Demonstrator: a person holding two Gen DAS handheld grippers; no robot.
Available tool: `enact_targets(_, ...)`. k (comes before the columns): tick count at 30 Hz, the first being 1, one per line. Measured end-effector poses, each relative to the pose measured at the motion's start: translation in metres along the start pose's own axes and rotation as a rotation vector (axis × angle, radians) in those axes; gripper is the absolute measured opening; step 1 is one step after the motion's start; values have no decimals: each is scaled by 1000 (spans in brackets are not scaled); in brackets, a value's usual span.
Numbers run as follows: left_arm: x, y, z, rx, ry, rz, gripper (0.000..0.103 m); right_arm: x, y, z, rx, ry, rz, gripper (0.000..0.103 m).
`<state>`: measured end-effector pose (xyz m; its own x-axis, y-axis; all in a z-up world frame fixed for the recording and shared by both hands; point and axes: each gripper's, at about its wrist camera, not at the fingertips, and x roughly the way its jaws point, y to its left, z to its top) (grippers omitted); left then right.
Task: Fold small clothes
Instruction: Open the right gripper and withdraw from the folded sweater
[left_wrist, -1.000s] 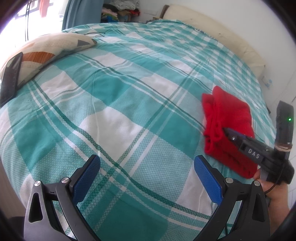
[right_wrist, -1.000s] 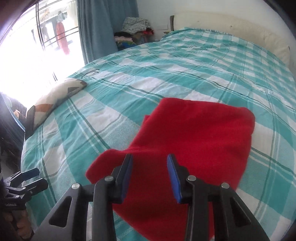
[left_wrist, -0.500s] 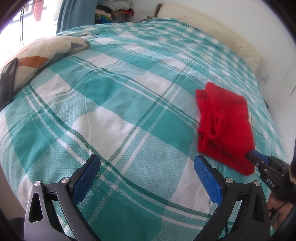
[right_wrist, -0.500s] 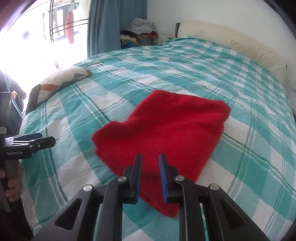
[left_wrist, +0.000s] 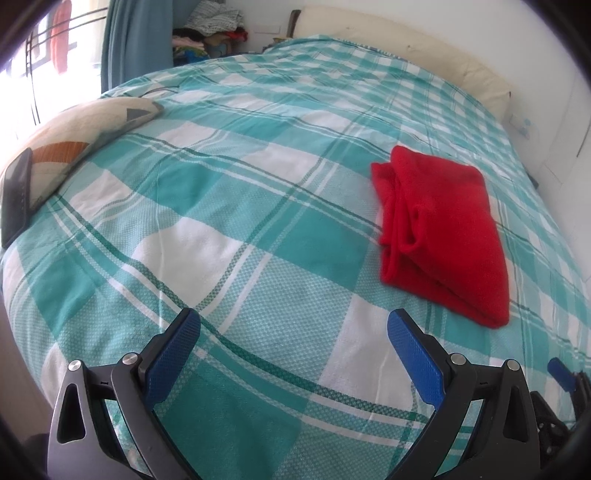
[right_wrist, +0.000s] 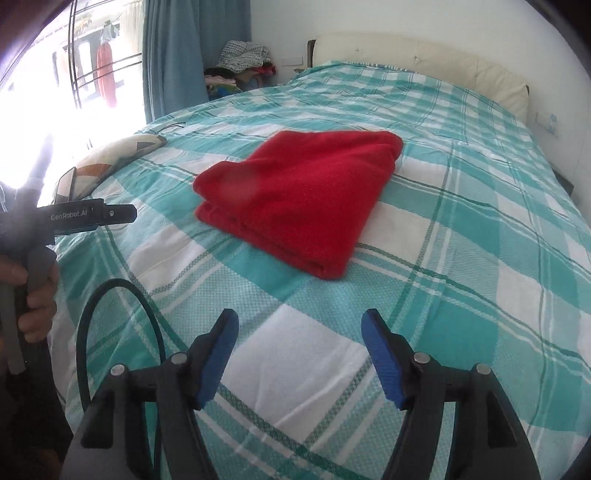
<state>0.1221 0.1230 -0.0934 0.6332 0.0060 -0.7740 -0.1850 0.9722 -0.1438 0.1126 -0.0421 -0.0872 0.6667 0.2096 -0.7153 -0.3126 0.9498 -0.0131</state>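
A red garment (left_wrist: 443, 225) lies folded into a thick rectangle on the teal plaid bed (left_wrist: 236, 206); it also shows in the right wrist view (right_wrist: 299, 195). My left gripper (left_wrist: 293, 350) is open and empty, held over the bed's near edge, left of the garment. My right gripper (right_wrist: 299, 350) is open and empty, drawn back in front of the garment, apart from it. The left gripper's body shows at the left of the right wrist view (right_wrist: 88, 216), held by a hand.
A patterned pillow (left_wrist: 85, 129) with a dark phone (left_wrist: 14, 199) leaning on it lies at the bed's left edge. A cream headboard (left_wrist: 406, 48), a blue curtain (right_wrist: 184, 55) and a pile of clothes (right_wrist: 243, 62) stand at the far end.
My right gripper has let go of the red garment, opened wide and pulled back off it. The left gripper stayed open and shifted its aim slightly.
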Motion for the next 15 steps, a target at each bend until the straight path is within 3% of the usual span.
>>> enact_targets(10, -6, -20, -3, 67, -32, 40, 102, -24, -20, -27, 90, -31, -58, 74)
enact_targets(15, -5, -24, -6, 84, -36, 64, 102, -40, -14, -27, 20, -96, -129, 74)
